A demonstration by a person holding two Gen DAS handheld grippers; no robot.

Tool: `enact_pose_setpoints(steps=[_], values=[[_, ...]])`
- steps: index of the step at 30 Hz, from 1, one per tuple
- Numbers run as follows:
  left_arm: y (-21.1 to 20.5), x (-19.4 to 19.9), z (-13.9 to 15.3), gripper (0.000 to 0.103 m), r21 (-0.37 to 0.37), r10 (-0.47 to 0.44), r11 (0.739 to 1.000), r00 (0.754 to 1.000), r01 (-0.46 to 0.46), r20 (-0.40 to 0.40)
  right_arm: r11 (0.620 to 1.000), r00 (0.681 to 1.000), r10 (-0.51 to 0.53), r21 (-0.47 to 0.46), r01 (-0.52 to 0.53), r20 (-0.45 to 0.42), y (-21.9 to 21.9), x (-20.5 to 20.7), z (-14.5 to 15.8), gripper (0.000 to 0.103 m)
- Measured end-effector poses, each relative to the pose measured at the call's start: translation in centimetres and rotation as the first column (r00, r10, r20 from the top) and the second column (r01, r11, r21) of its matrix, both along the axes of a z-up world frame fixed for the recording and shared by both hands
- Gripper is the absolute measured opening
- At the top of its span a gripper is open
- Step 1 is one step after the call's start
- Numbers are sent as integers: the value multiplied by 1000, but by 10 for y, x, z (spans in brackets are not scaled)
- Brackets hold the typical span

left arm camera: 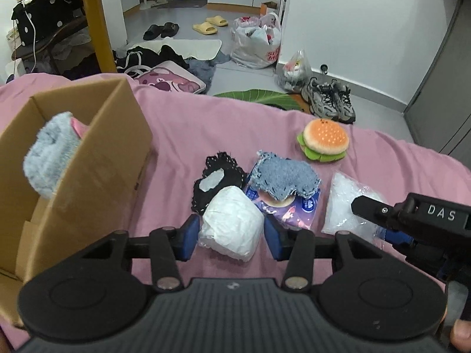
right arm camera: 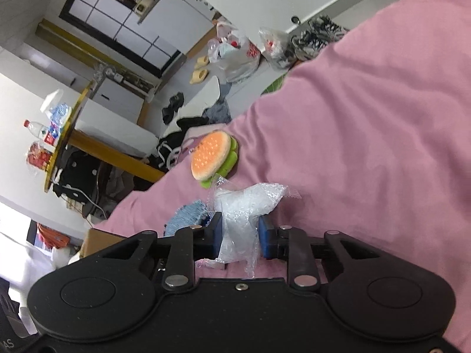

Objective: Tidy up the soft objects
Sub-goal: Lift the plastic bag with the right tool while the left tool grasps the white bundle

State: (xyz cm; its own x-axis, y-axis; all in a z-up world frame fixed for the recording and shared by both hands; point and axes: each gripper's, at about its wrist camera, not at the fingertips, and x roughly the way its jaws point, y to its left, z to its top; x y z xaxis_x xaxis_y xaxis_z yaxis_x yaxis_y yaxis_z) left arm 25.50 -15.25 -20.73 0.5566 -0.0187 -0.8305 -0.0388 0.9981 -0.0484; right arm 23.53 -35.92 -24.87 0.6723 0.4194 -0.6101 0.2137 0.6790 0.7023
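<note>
**A:** Start at your left gripper (left arm camera: 231, 236). The jaws stand apart on either side of the white bundle (left arm camera: 231, 223), one blue pad close beside it, the other with a little gap. You are not squeezing it yet.

**B:** And my right gripper (right arm camera: 239, 236)?

**A:** Its jaws are clamped on the clear plastic bag (right arm camera: 244, 214). The film bunches up between the pads and loose flaps stick out above and below.

**B:** What could go wrong from here?

**A:** My guess is that the bag is slippery and you hold only a pinch of it, so a quick lift could let it slide out. On the left, the bundle touches the black lace piece (left arm camera: 219, 181) behind it, so closing and lifting may drag that along. It lies just beside the purple packet (left arm camera: 282, 209) too, where the blue fuzzy cloth (left arm camera: 284, 178) sits on top.

**B:** Where does it all go?

**A:** Probably the cardboard box (left arm camera: 97, 158) on your left, standing on the pink bedspread (left arm camera: 188, 123) with a pale fluffy thing (left arm camera: 48, 158) already in it. The burger toy (left arm camera: 323, 141) lies well apart, further back.

**B:** Anything you cannot make out?

**A:** The box's floor is hidden, its near corner is cut off, and I cannot tell what the bag holds.
</note>
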Motion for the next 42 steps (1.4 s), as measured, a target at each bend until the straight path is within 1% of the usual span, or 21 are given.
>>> enact_pose_setpoints(steps=[4, 8, 11, 15, 17, 20, 21, 23, 29, 32, 39, 42], values=[[4, -7, 16, 47, -17, -8, 1000, 1000, 9, 25, 999, 999, -48, -21, 49, 20, -7, -11, 10, 25], [7, -15, 32, 47, -46, -21, 999, 999, 22, 43, 997, 997, -73, -33, 74, 30, -11, -20, 19, 25], [10, -21, 45, 47, -66, -47, 997, 997, 51, 61, 996, 996, -75, -41, 78, 54, -8, -28, 29, 25], [15, -34, 64, 47, -75, -73, 994, 991, 82, 117, 996, 994, -71, -47, 75, 81, -2, -39, 41, 25], [18, -40, 72, 47, -80, -78, 993, 988, 90, 136, 997, 993, -71, -23, 73, 99, -1, -43, 48, 25], [26, -49, 82, 47, -102, -85, 990, 985, 101, 153, 996, 989, -56, -57, 64, 134, 7, -54, 62, 25], [28, -52, 85, 47, -104, -86, 989, 984, 103, 159, 997, 988, -57, -52, 65, 142, 8, -57, 65, 25], [36, -60, 91, 47, -99, -84, 990, 981, 103, 174, 997, 985, -59, -34, 65, 164, 11, -63, 72, 25], [57, -81, 108, 47, -115, -67, 989, 975, 94, 213, 995, 976, -46, -72, 62, 211, 25, -78, 94, 25], [67, -91, 114, 47, -134, -54, 987, 974, 85, 222, 995, 972, -42, -74, 61, 233, 31, -83, 101, 25], [93, -112, 128, 47, -150, -35, 986, 967, 75, 252, 994, 964, -10, -98, 37, 265, 49, -95, 117, 25], [103, -119, 134, 47, -156, -23, 986, 964, 67, 265, 996, 959, -1, -89, 28, 282, 55, -101, 123, 25]])
